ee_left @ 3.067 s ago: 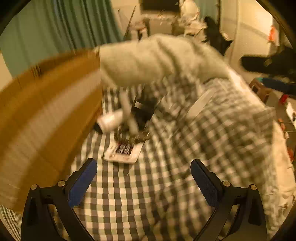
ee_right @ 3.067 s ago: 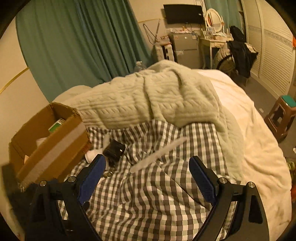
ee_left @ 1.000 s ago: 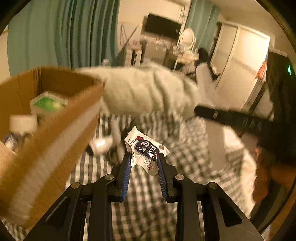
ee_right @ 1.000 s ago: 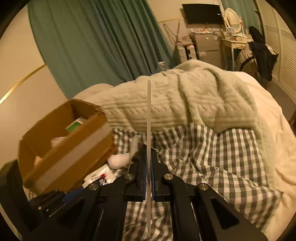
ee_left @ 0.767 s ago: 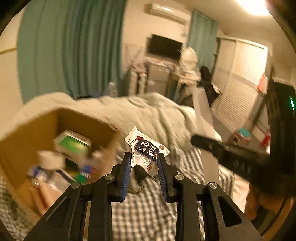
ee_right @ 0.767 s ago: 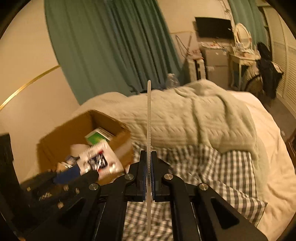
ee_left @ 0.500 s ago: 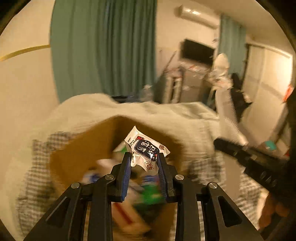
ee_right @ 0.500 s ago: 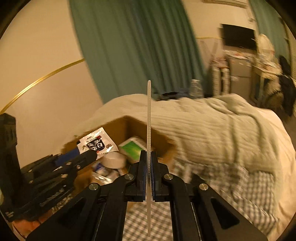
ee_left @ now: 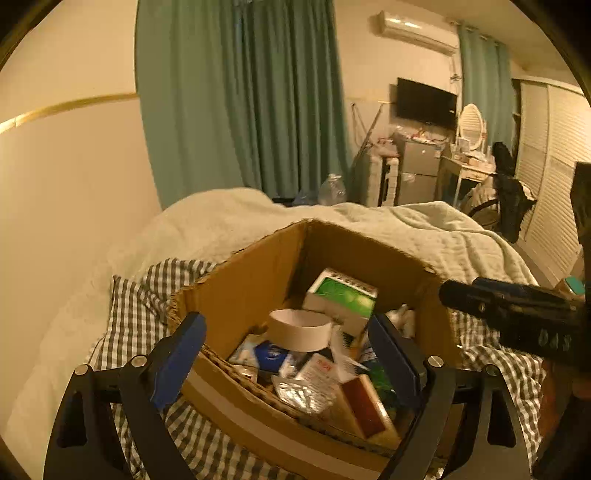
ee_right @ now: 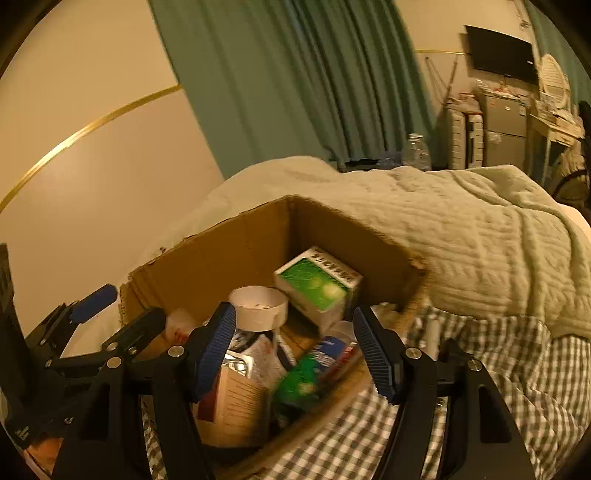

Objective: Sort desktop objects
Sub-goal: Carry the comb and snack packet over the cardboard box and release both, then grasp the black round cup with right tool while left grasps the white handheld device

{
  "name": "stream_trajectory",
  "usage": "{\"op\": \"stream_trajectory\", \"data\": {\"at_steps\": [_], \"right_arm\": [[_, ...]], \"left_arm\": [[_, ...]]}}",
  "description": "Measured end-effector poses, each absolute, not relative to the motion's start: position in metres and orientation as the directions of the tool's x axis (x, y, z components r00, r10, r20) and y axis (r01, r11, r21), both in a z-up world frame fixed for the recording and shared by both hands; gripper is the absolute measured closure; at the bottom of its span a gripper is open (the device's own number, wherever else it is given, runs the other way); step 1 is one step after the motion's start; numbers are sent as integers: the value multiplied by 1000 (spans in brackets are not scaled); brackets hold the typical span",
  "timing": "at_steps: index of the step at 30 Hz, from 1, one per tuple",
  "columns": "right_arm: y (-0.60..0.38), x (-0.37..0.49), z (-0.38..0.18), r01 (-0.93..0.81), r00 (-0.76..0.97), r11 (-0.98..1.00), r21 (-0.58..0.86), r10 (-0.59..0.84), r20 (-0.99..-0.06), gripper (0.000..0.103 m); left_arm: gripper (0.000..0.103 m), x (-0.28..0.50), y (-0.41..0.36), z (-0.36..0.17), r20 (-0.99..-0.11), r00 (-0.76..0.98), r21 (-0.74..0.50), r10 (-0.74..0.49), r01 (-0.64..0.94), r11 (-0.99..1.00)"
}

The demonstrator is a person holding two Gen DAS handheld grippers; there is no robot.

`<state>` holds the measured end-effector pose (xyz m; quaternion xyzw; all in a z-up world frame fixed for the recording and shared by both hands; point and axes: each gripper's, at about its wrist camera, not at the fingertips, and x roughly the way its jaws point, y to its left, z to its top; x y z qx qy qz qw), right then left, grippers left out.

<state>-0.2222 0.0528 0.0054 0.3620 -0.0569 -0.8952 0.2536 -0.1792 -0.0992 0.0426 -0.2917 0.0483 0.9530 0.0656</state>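
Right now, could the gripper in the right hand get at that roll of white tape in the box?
Probably yes. The right gripper hangs open just above the open-topped cardboard box, and the tape roll lies on top of the pile with nothing over it.

1. This was a home bedroom: a bed (ee_left: 424, 229) filled the middle, spread with a knitted blanket (ee_right: 480, 236) and a checked sheet (ee_left: 136, 306).
2. Teal curtains (ee_left: 240, 103) hung floor-length behind it.
3. A wall-mounted TV (ee_left: 426, 103), an air conditioner (ee_left: 417, 31) and a dressing table with an oval mirror (ee_left: 471, 125) lined the far wall.
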Motion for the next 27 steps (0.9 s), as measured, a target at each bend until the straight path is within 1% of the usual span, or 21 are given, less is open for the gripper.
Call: {"op": "stream_trajectory", "data": {"at_steps": [4, 8, 11, 13, 14, 16, 19, 22, 25, 27], "right_arm": [[88, -214, 12, 367, -658, -896, 251, -440, -611, 37], [134, -191, 9, 322, -725, -929, 182, -366, -583, 37], [173, -176, 3, 267, -759, -956, 124, -288, -584, 37], [198, -170, 1, 237, -764, -963, 127, -266, -588, 37], [215, -166, -1, 215, -767, -967, 140, -256, -588, 37], [237, -161, -4, 185, -771, -971, 151, -239, -590, 37], [268, -151, -11, 141, -777, -977, 159, -209, -594, 36], [288, -145, -22, 112, -777, -976, 185, -202, -596, 34], [303, -142, -32, 94, -771, -973, 212, -206, -602, 34], [309, -142, -38, 89, -769, -971, 220, -207, -605, 34]], "left_arm": [[9, -155, -71, 46, -527, -843, 115, 105, -193, -974], [9, -125, -36, 50, -513, -843, 148, 162, -273, -951], [9, -104, -11, 54, -516, -829, 149, 218, -337, -930], [8, -92, 4, 54, -517, -819, 139, 251, -369, -919], [5, -87, 13, 52, -520, -811, 132, 269, -387, -913], [1, -79, 30, 49, -532, -793, 121, 298, -419, -900], [1, -73, 56, 34, -558, -764, 121, 324, -461, -879], [1, -73, 85, 9, -602, -731, 146, 322, -497, -855], [0, -80, 118, -28, -620, -716, 236, 319, -559, -795], [0, -91, 131, -53, -634, -694, 269, 340, -611, -745]]}}
